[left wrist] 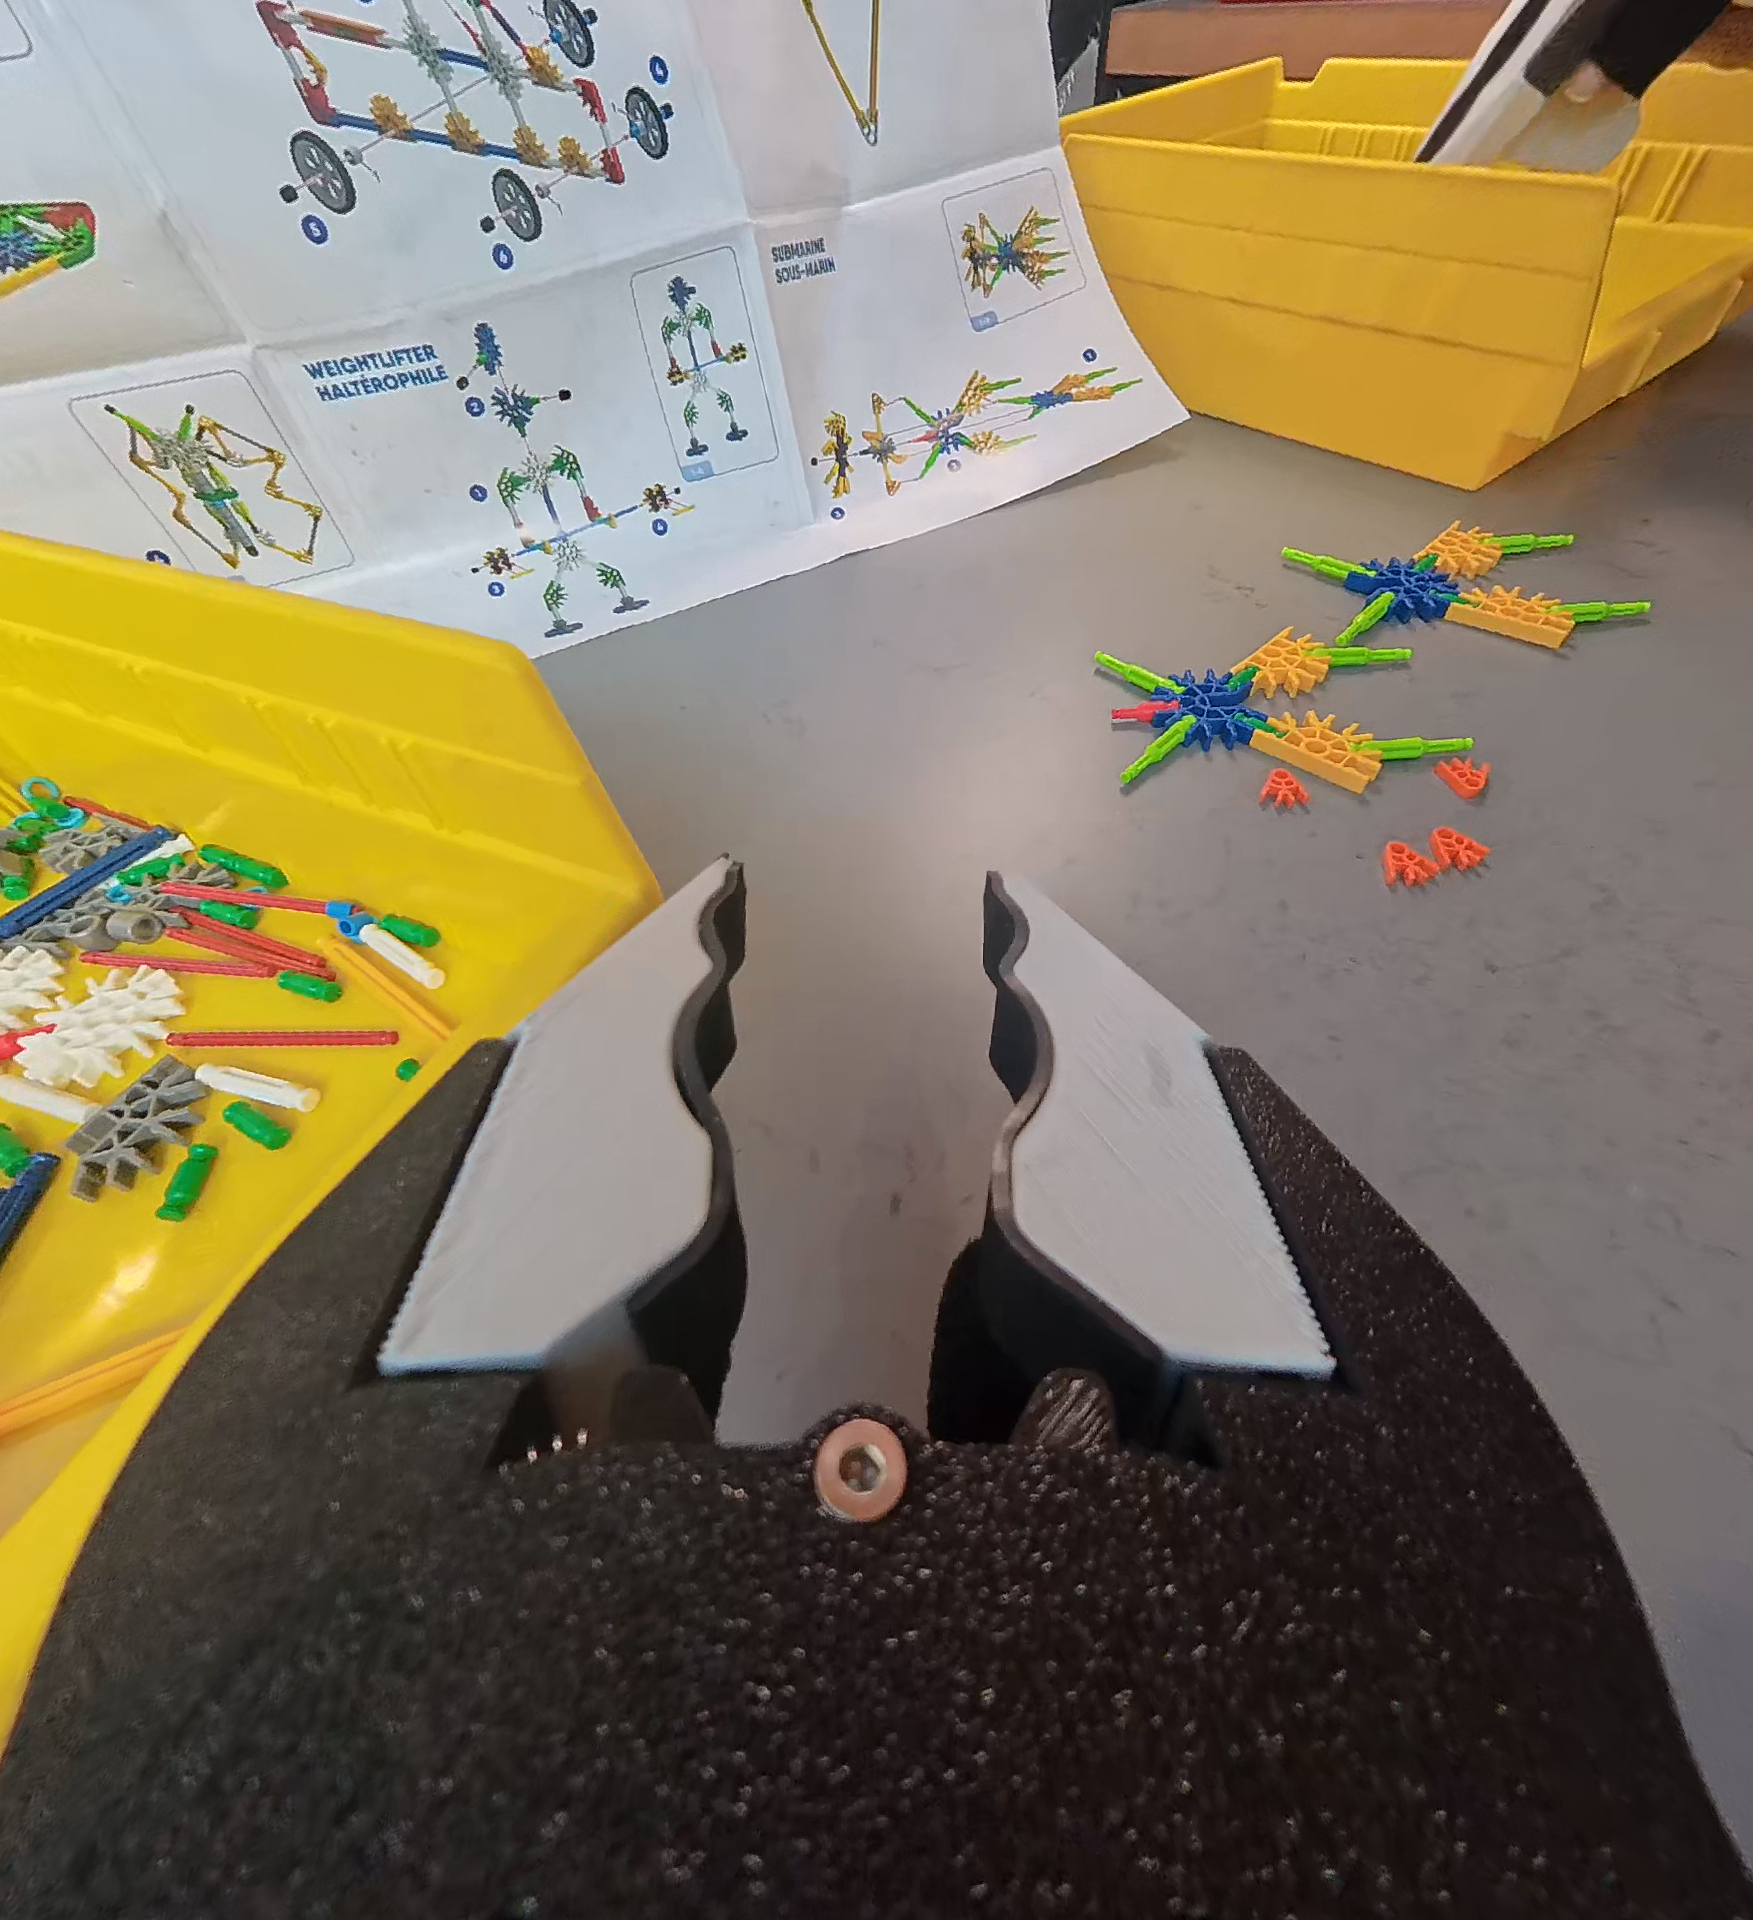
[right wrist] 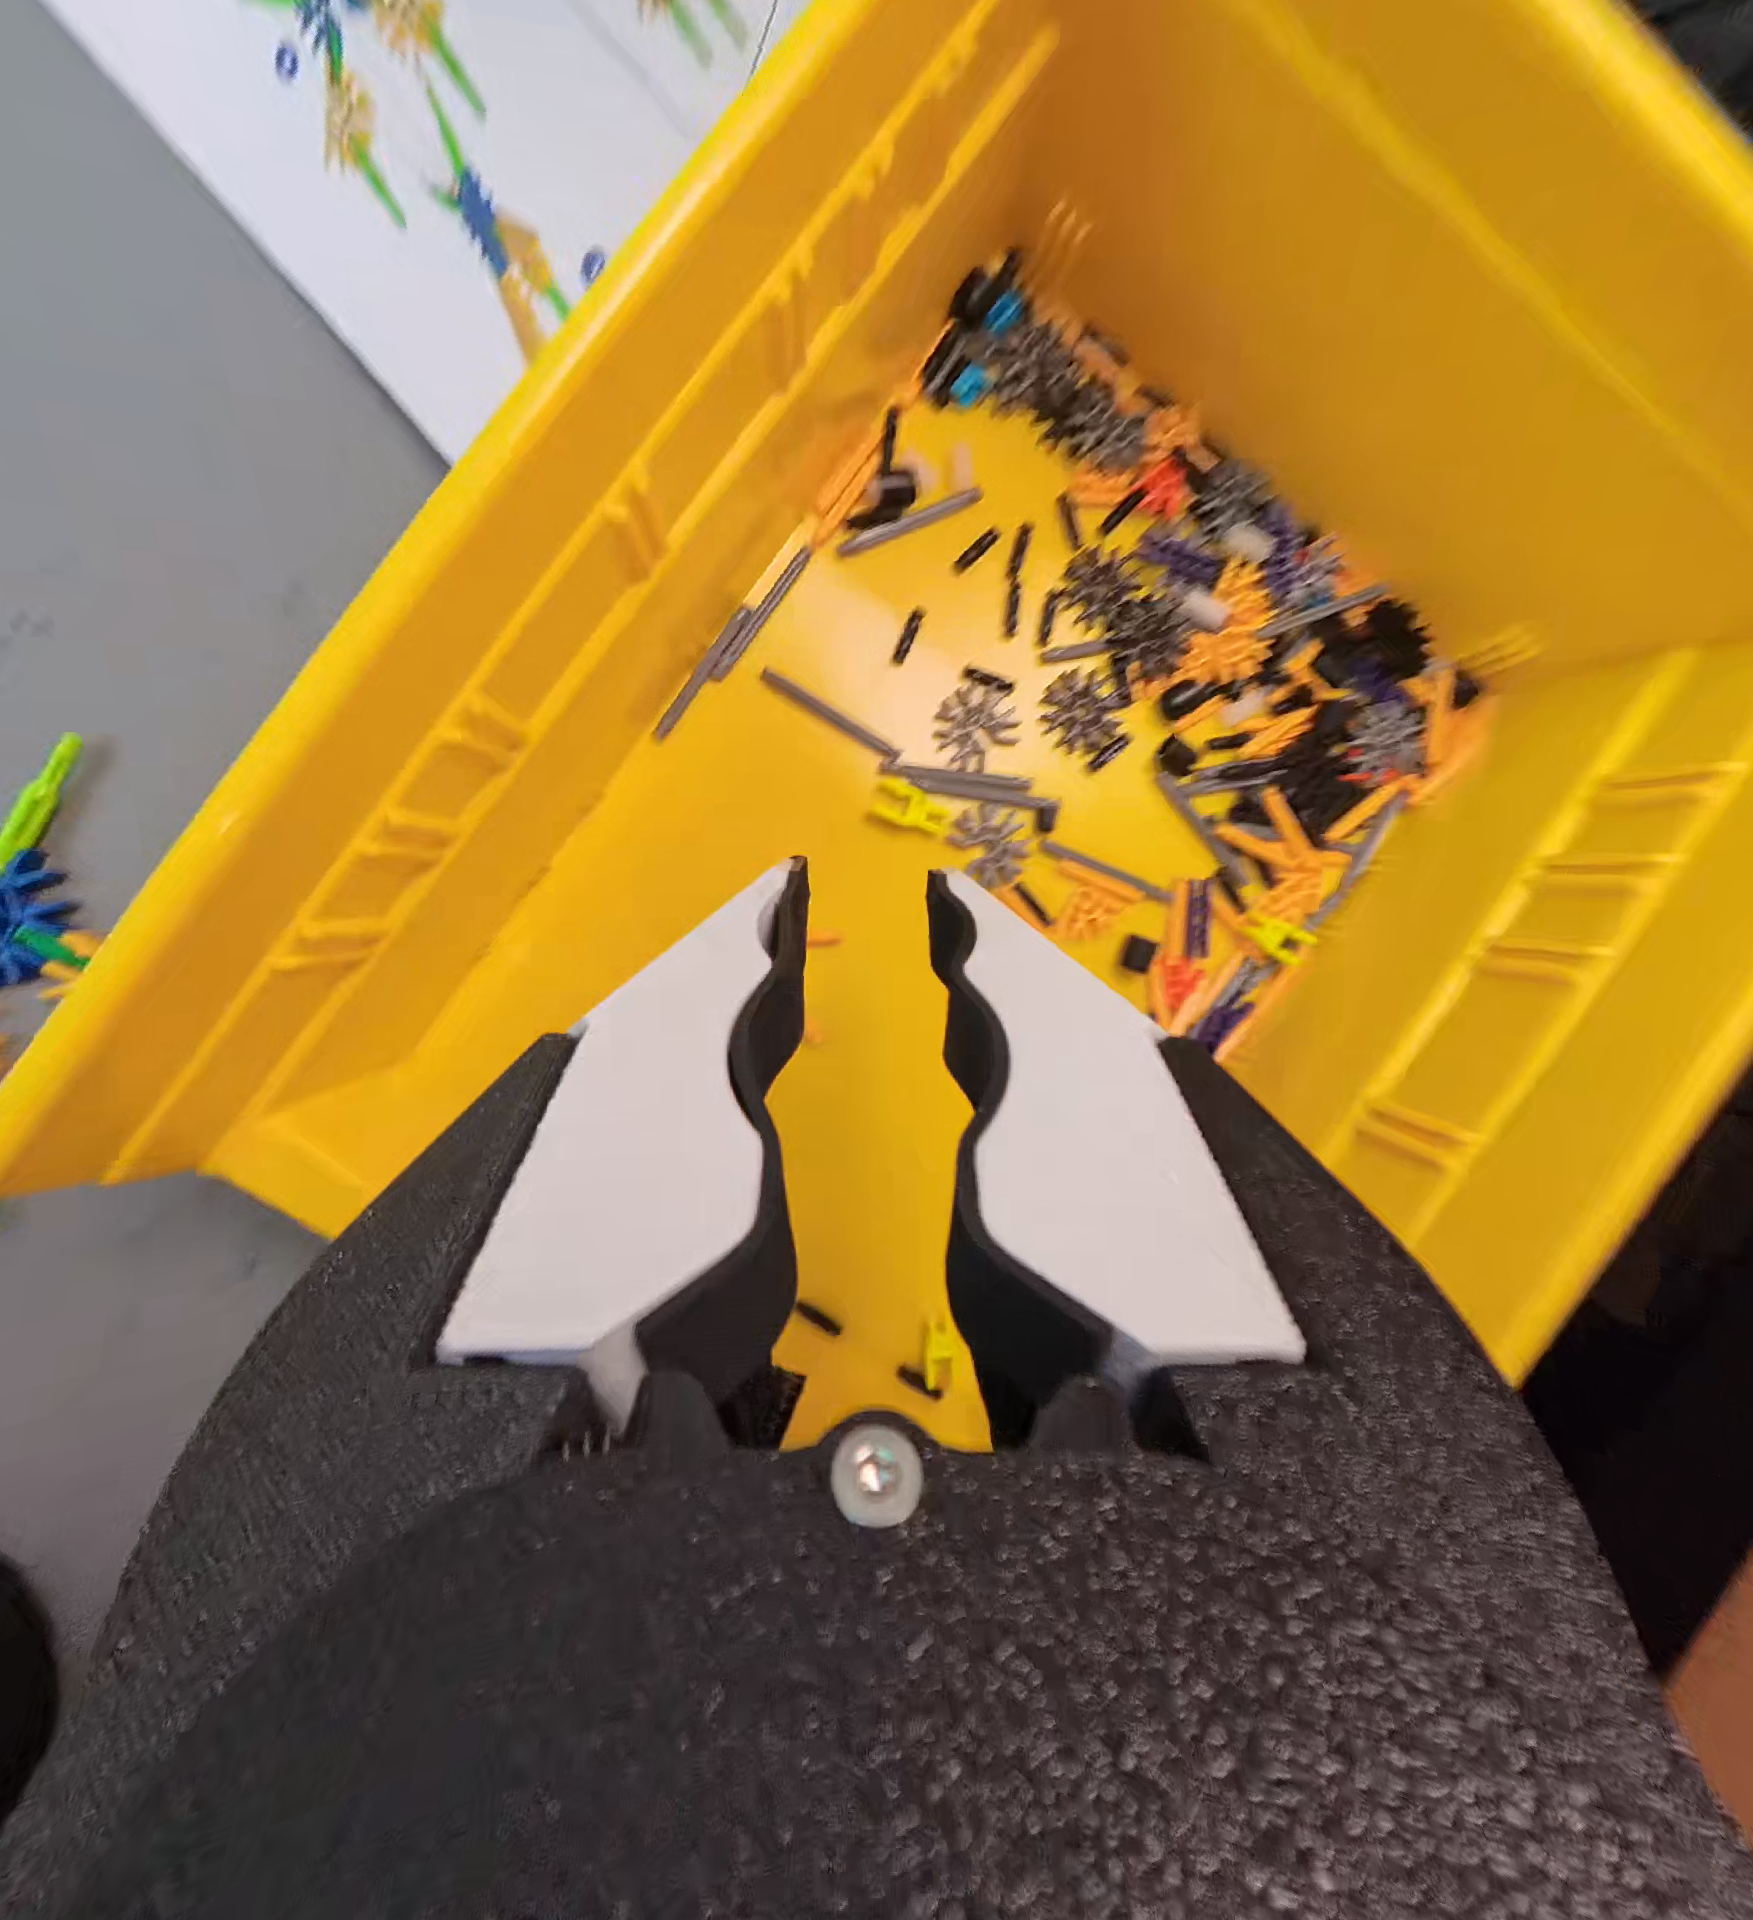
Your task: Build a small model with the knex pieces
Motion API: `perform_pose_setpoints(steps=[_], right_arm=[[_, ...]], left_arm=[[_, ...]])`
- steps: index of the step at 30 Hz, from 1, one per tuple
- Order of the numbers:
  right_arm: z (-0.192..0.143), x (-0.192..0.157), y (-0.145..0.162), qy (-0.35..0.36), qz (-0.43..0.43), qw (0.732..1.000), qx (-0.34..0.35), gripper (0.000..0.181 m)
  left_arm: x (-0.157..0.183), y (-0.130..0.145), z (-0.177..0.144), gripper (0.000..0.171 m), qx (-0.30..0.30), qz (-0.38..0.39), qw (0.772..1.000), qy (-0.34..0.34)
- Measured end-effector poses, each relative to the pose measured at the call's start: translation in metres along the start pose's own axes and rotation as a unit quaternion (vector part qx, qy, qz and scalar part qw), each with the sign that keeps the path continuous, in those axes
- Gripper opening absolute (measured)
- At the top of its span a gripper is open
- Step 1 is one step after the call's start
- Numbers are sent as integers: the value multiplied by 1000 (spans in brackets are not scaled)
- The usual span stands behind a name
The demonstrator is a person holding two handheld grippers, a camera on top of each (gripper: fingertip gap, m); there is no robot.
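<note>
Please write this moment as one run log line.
left gripper: jaws open, empty, over grey table | right gripper: jaws open, empty, inside yellow plastic bin

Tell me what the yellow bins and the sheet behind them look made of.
Yellow bins: apparently rigid moulded plastic, slightly glossy, with ribbed walls. Sheet: printed paper, matte, with visible fold creases.
</note>
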State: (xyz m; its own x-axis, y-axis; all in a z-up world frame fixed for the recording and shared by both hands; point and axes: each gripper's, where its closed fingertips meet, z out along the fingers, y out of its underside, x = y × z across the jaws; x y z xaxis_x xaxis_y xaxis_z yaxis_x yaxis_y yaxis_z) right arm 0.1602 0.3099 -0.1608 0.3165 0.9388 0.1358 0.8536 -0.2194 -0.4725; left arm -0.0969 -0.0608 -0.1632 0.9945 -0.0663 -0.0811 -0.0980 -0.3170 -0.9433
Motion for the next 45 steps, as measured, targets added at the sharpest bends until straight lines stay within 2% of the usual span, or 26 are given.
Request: perform_pose_setpoints(steps=[2,5,9,15,19,23,25,26,28,30,33,35,37,39,43,45], right_arm=[[13,-13,16,-42,7,998,-54,21],[29,-13,30,-38,30,995,-88,22],[42,-15,41,-55,98,988,-104,26],[43,-14,47,-28,78,989,-122,16],[44,-21,44,-32,60,991,-119,0],[39,-18,41,-12,26,994,-106,0],[10,-23,8,-15,18,999,-22,0],[-17,-35,-18,-22,11,999,45,0],[-77,-85,-60,-55,-59,985,152,0],[-104,-155,-66,-101,-143,970,170,0],[-82,-256,-27,-173,-238,950,107,0],[-49,-300,5,-187,-277,940,61,0],[-20,-323,29,-179,-306,935,28,1],[-3,-330,42,-165,-314,935,9,1],[2,-335,42,-180,-280,943,22,3],[-5,-326,37,-176,-277,944,36,22]], left_arm=[[-2,0,0,46,-1,-3,1000,-2],[-2,3,2,45,-6,-8,1000,-1],[-1,6,3,45,-13,-4,1000,0],[-1,6,3,45,-14,-5,1000,-1],[0,5,3,44,-13,0,1000,0],[1,5,3,44,-13,3,1000,1],[2,4,2,44,-11,5,1000,2],[2,4,2,44,-11,7,1000,1],[3,5,3,44,-12,7,1000,2],[3,6,4,44,-15,4,1000,4],[4,4,3,44,-12,5,1000,7],[5,2,2,44,-9,10,1000,5],[5,1,1,44,-6,14,1000,3],[5,0,0,44,-4,16,1000,3],[5,-2,0,44,-2,17,1000,4],[6,-1,0,44,-3,18,1000,5]])
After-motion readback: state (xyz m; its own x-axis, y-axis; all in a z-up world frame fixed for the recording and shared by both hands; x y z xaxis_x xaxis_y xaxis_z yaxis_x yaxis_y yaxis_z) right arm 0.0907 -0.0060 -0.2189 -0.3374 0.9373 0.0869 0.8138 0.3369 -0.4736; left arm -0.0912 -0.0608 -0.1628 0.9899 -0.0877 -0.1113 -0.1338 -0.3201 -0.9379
